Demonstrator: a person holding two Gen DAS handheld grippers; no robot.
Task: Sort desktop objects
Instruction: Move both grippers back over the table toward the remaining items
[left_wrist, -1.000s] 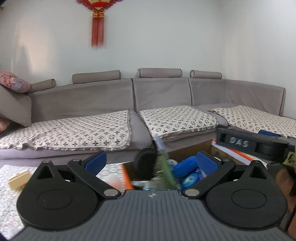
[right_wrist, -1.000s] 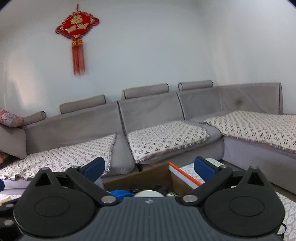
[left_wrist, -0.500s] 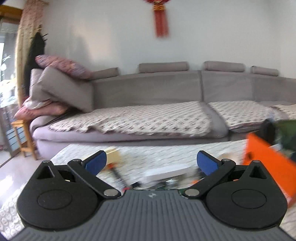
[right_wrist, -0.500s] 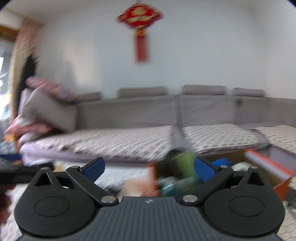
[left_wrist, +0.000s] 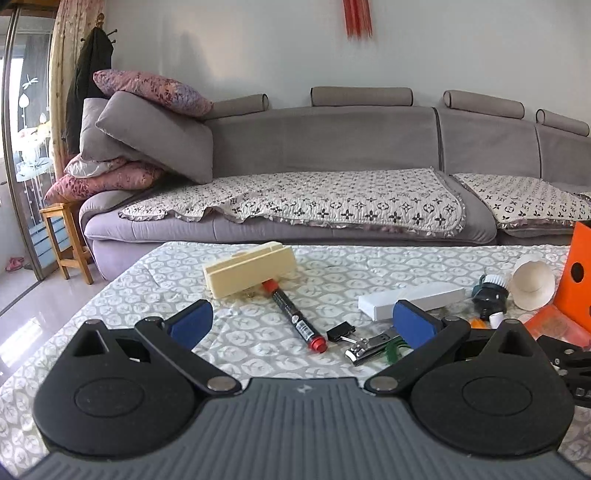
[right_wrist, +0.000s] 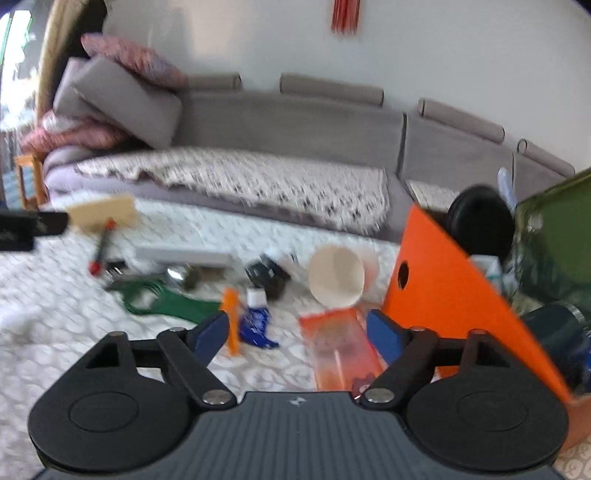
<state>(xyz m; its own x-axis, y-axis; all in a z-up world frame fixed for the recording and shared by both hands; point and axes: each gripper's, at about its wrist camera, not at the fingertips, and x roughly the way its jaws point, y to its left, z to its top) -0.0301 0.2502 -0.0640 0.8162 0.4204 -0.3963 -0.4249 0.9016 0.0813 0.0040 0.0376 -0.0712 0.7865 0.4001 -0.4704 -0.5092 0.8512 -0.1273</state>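
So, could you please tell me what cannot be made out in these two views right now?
- Right wrist view: motion blur smears everything; the blue tube has unreadable print.
- Right wrist view: the orange box wall hides most of its contents.
- Left wrist view: the nail clipper and green item are partly behind the left gripper.
- Left wrist view: the marker label is too small.
- Both views: the red wall hanging is cut off above.

Red-capped marker (left_wrist: 293, 314), binder clip (left_wrist: 340, 331), nail clipper (left_wrist: 371, 345) lying flat on tablecloth; paper cup (right_wrist: 337, 276) tipped sideways.
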